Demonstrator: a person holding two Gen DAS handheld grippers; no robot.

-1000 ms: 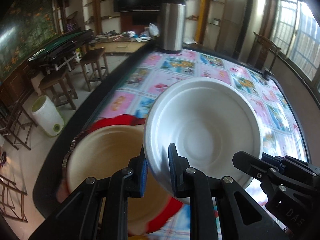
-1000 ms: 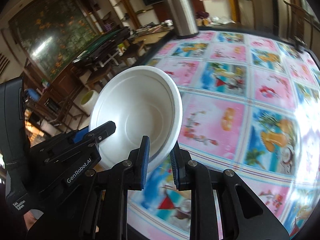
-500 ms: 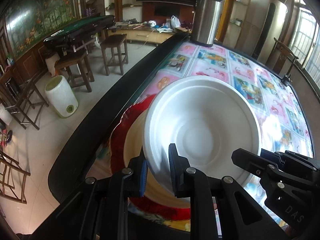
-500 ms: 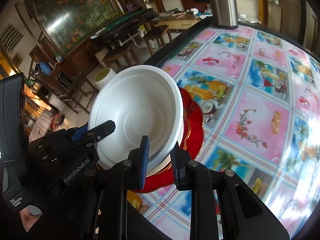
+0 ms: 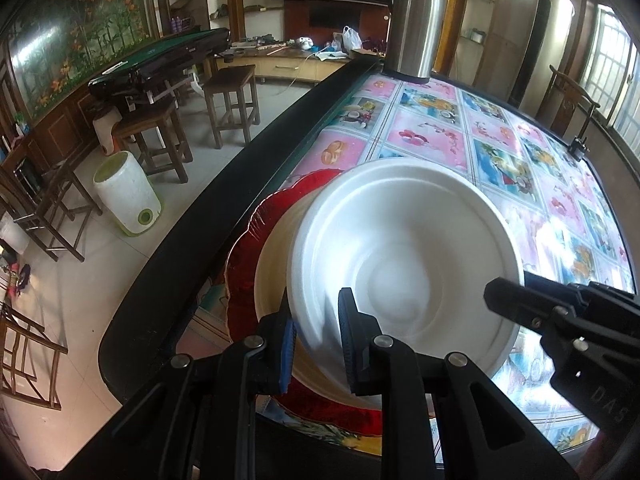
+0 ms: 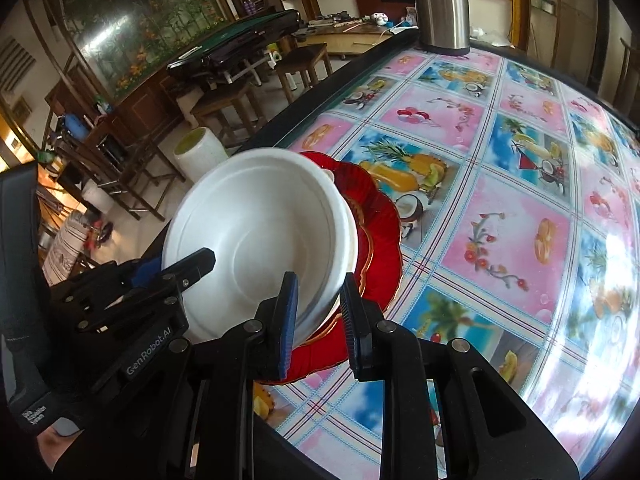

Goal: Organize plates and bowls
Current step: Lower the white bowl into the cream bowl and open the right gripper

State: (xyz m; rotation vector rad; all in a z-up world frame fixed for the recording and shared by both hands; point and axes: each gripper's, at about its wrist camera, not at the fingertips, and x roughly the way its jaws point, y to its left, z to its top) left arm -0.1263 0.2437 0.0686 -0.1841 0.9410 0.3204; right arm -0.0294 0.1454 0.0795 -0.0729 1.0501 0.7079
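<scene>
Two claws in play, both on one white foam bowl (image 5: pixel 404 276). The left claw (image 5: pixel 314 330) is nearly closed, its two fingers pinching the bowl's rim at the bowl's 7 o'clock in the left wrist view. The right claw (image 6: pixel 318 312) is pinched on the rim too, at roughly 5 o'clock of the bowl (image 6: pixel 256 240) in its own view, one finger inside and one outside the wall. In the left view the right claw's fingers (image 5: pixel 516 300) show at 3 o'clock on the rim.

Count it up: one white bowl in the grip, one cream bowl (image 5: pixel 272 264) directly beneath it, its rim peeking out at 9 o'clock, and one red scalloped plate (image 6: pixel 380 248) under both. Whether the white bowl is fully seated in the cream one, I cannot tell. The stack sits at the near left edge of the tabletop (image 6: pixel 516 216), which wears a cloth of pink and blue fruit squares.

One steel thermos jug (image 5: pixel 416 36) stands at 12 o'clock, far end of the tabletop. Off the tabletop at 9 o'clock: one white-and-green bin (image 5: pixel 126 196) on the floor, and wooden stools (image 5: pixel 234 100) beyond.

Writing now: "GenRobot.AI" (image 6: pixel 154 352) reads clearly on the left claw's body in the right wrist view. In the left wrist view, "DAS" (image 5: pixel 608 402) shows on the right claw's housing, the rest cut off.
</scene>
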